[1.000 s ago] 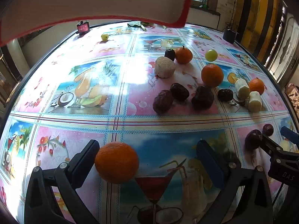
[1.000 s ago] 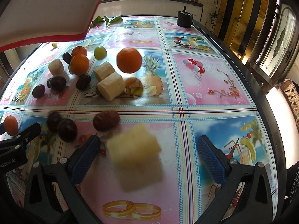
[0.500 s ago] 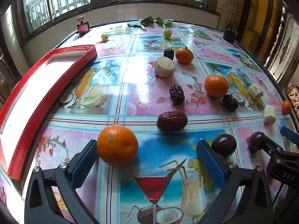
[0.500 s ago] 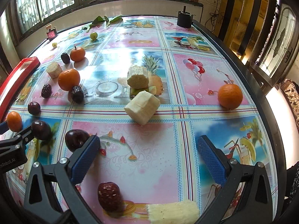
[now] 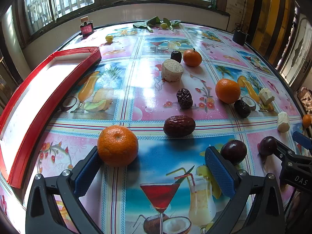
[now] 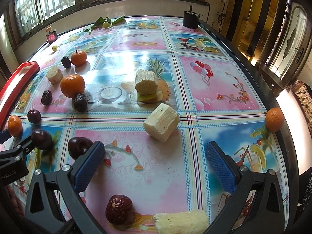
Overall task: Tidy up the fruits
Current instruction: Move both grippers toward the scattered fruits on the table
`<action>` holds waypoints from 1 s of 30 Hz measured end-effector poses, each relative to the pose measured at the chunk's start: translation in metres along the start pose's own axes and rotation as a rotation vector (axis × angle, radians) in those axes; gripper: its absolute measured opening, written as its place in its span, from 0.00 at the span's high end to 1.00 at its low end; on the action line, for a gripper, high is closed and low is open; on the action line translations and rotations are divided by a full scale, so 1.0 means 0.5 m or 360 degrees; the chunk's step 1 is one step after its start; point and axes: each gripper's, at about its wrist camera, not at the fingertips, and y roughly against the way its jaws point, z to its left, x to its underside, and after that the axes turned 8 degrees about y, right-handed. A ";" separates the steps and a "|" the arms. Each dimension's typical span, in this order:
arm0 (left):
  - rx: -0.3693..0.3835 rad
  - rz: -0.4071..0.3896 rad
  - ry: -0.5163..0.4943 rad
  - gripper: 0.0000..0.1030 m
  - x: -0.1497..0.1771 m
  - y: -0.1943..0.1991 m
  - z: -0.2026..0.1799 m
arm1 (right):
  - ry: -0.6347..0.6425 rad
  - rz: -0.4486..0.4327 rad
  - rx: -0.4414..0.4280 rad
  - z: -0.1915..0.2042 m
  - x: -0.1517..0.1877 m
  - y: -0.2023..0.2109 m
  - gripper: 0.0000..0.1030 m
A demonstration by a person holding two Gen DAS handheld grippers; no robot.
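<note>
Frankly, nothing looks sorted yet. My left gripper is spread wide and holds nothing, though an orange sits against its left finger. My right gripper is just as wide and empty, with a white chunk lying ahead of it. Oranges, dates and more chunks lie scattered over the table. What shows of the red tray at the left is bare, so I judge all of the sorting remains.
</note>
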 end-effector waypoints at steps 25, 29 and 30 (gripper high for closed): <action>-0.0023 -0.0028 0.0086 0.02 -0.018 0.026 0.029 | 0.0264 -0.0255 0.0109 -0.035 0.006 0.235 0.00; 0.0014 0.0046 0.0035 0.02 -0.037 0.046 0.028 | 0.0181 -0.0164 0.0117 -0.105 0.026 0.220 0.00; 0.0025 0.0058 0.0013 0.02 -0.039 0.052 0.026 | 0.0164 -0.0135 0.0098 -0.116 0.032 0.212 0.00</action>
